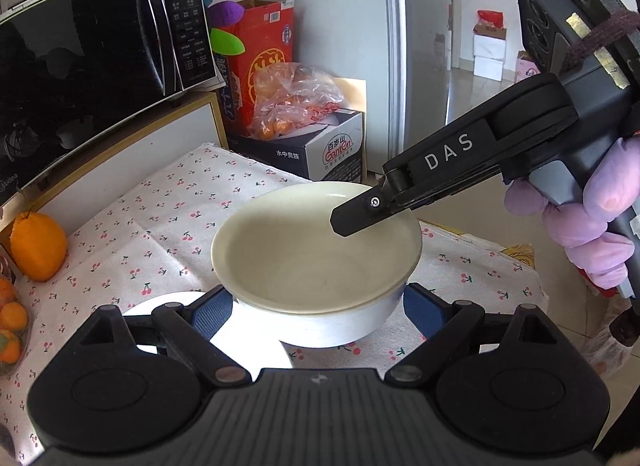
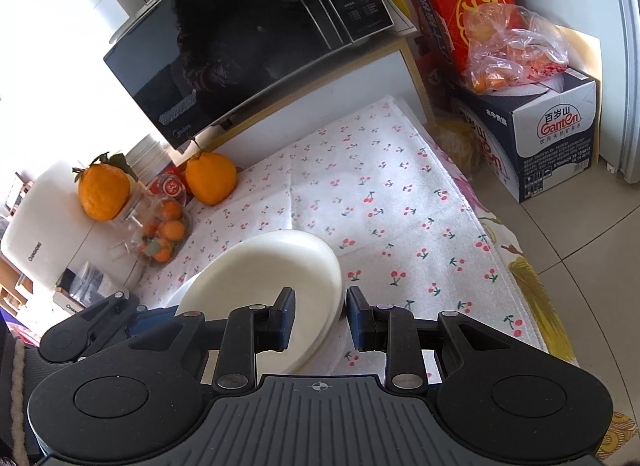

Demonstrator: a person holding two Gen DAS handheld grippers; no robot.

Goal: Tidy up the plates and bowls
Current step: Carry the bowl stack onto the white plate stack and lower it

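Observation:
Two cream bowls (image 1: 316, 254) sit nested, the upper one inside a white lower one, above the cherry-print cloth (image 1: 168, 221). My left gripper (image 1: 318, 306) has its blue pads on both sides of the lower bowl, shut on it. A white plate (image 1: 168, 302) lies under it at the left. My right gripper (image 1: 352, 221) reaches over the bowls' far right rim in the left wrist view. In the right wrist view the right gripper (image 2: 320, 318) straddles the bowls' rim (image 2: 280, 270), jaws a little apart, not pressing it.
A black microwave (image 1: 92, 73) stands on a white cabinet at the back left. Oranges (image 2: 210, 177) and a bag of tangerines (image 2: 164, 234) sit at the cloth's left edge. A Ganten water box (image 2: 548, 141) with a bag of oranges stands on the floor right.

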